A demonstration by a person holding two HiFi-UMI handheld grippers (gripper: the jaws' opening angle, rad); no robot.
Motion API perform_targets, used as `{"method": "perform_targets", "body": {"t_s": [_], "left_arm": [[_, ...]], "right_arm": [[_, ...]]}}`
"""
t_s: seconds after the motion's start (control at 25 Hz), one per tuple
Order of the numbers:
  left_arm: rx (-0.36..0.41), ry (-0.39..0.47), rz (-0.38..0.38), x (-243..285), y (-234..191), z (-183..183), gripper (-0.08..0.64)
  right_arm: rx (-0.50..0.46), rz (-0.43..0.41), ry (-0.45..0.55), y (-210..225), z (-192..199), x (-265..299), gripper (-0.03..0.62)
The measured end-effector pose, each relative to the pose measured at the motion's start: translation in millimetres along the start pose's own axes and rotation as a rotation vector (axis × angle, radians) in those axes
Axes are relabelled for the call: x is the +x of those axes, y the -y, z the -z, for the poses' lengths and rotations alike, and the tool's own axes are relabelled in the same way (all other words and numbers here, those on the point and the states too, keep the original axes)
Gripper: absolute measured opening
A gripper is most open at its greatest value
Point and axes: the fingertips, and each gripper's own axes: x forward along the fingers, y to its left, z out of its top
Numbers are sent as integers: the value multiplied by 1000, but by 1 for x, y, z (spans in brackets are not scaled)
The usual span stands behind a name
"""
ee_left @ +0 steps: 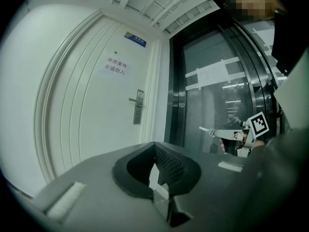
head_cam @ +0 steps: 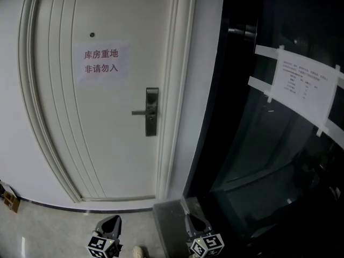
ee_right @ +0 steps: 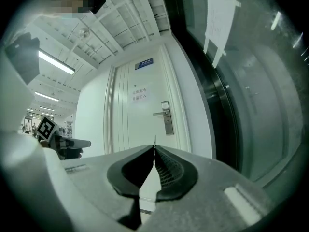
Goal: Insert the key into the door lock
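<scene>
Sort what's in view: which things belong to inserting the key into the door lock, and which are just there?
For the job:
- key, pinched in the right gripper
- door lock on the white door

Just there:
- paper sign on the door
- taped notice on the glass panel
- left gripper, shut and empty

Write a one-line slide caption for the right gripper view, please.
Right claw shut on a thin metal key, facing the silver lever-handle lock plate of a closed white door.
</scene>
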Motion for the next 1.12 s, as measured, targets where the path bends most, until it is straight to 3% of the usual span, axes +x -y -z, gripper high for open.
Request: {"method": "perform_targets", "body": {"t_s": [0.76,1.12], "left_arm": [[19,6,44,166,-144,-38,3],[28,25,68,217,-210,-58,3]], "right_arm": [[-34,30,21,42,-14,211,11],[-68,89,40,54,-27,288,11]]}}
